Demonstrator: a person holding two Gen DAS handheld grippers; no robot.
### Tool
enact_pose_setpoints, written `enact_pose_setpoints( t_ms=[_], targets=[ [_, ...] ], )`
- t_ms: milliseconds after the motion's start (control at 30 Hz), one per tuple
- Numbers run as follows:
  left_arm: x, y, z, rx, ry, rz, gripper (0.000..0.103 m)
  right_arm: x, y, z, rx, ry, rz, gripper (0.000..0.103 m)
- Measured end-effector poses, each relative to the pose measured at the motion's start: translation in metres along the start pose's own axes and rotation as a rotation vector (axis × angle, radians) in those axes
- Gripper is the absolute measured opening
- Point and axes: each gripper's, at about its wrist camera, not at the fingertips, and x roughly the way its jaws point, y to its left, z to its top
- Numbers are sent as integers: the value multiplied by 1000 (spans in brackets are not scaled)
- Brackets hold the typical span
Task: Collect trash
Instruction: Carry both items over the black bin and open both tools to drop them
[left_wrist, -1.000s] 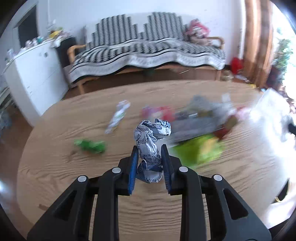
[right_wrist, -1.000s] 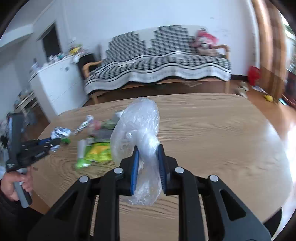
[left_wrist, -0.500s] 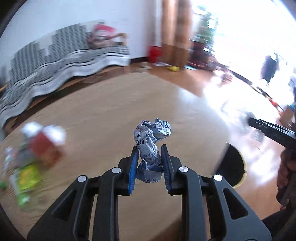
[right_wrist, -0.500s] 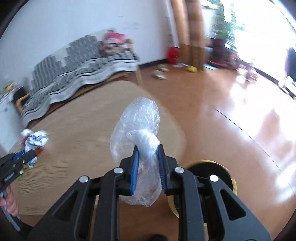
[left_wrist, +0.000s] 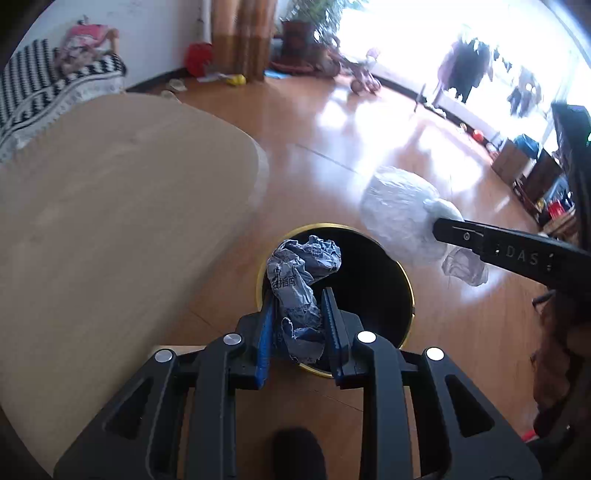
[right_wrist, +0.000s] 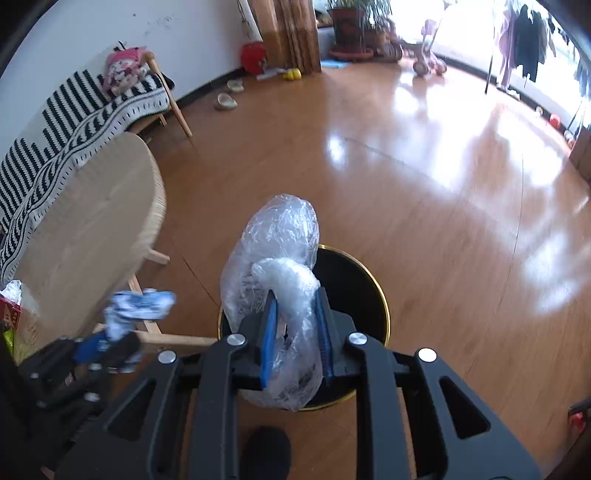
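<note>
The bin (right_wrist: 373, 295) is partly hidden behind the plastic bag (right_wrist: 280, 258).

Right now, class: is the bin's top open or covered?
Open: the bin shows a bare gold rim around a dark interior, no lid.

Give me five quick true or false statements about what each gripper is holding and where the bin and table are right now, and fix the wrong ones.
1. The left gripper is clamped on a crumpled blue and white wrapper. True.
2. The right gripper is empty. False: it is shut on a clear plastic bag.
3. The black bin with a gold rim stands on the wooden floor. True.
4. The bin sits on top of the round table. False: it is on the floor beside the table.
5. The wrapper already lies inside the bin. False: it is between the left gripper's fingers, in front of the bin's opening in the left wrist view.
</note>
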Motion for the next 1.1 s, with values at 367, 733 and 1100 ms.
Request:
enact_pose_setpoints(
  t_ms=[367,733,1100],
  targets=[
    [63,-10,10,14,67,-32,25,10,1,6,41,33,1,20],
    [60,-22,11,50,46,-54,63,15,1,7,62,44,-4,20],
    [9,-8,5,55,-1,-64,74,5,19,10,64,19,-12,55]
  ],
)
